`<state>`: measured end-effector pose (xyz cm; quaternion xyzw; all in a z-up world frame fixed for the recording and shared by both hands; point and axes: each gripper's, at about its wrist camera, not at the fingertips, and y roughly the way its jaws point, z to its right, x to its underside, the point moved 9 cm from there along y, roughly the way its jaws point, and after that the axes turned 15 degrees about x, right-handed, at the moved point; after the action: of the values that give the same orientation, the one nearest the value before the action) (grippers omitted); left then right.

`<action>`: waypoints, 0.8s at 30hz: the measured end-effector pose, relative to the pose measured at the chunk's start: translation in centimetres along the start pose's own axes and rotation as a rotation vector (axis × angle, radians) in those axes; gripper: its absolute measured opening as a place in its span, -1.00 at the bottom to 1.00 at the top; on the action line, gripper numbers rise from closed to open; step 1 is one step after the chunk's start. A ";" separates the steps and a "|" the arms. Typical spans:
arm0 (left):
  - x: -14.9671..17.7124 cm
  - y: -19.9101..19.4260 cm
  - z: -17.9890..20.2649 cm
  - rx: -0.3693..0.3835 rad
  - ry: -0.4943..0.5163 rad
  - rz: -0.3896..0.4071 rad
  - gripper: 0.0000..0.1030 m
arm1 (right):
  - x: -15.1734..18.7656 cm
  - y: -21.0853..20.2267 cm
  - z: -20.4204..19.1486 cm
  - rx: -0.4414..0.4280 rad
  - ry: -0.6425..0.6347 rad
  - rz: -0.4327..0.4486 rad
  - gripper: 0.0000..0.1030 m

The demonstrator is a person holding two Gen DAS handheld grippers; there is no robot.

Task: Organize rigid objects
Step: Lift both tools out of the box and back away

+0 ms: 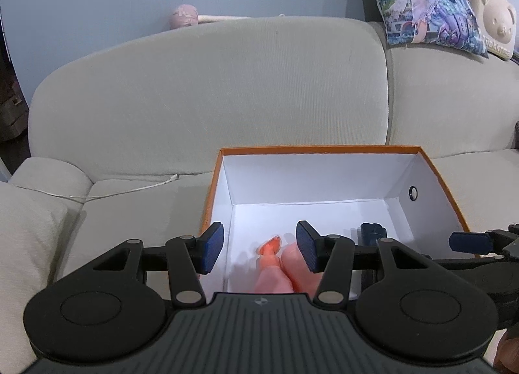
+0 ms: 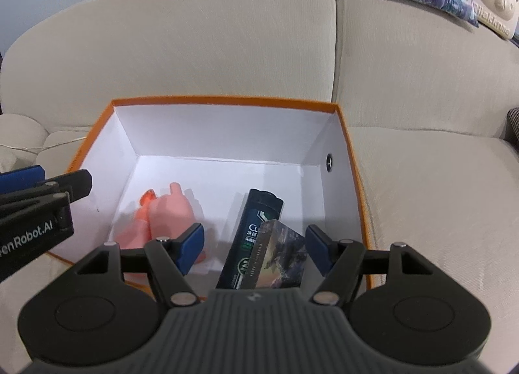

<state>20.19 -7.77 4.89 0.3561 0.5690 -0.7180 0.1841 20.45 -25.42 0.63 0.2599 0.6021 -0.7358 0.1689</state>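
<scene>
Sofa (image 2: pixel 227 50) holds box (image 2: pixel 227 102); bottle (image 2: pixel 256 231) between right tool (image 2: pixel 254 249) pads

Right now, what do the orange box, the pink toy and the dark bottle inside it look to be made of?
Orange box: likely cardboard, matte, with thin flat walls, white inside and folded corner creases.
Pink toy: probably soft plastic or rubber, smooth with a slight sheen and rounded moulded shapes.
Dark bottle: seemingly plastic, semi-gloss, with a printed label and a moulded cap; the view leaves the exact material open.
</scene>
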 end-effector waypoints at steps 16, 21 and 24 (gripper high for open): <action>5.2 -7.2 -1.2 0.133 -0.117 -0.048 0.36 | 5.5 -7.0 2.3 -0.035 0.026 0.036 0.48; 9.7 -7.1 -1.2 0.211 -0.225 -0.134 0.36 | 8.5 -7.6 2.6 -0.069 0.064 -0.003 0.48; 11.2 -6.3 -0.6 0.220 -0.223 -0.176 0.36 | 9.7 -7.6 2.2 -0.090 0.082 -0.024 0.49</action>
<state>8.48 -3.85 1.09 0.2411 0.4923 -0.8242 0.1423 7.95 -25.30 1.29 0.2744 0.6441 -0.6988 0.1467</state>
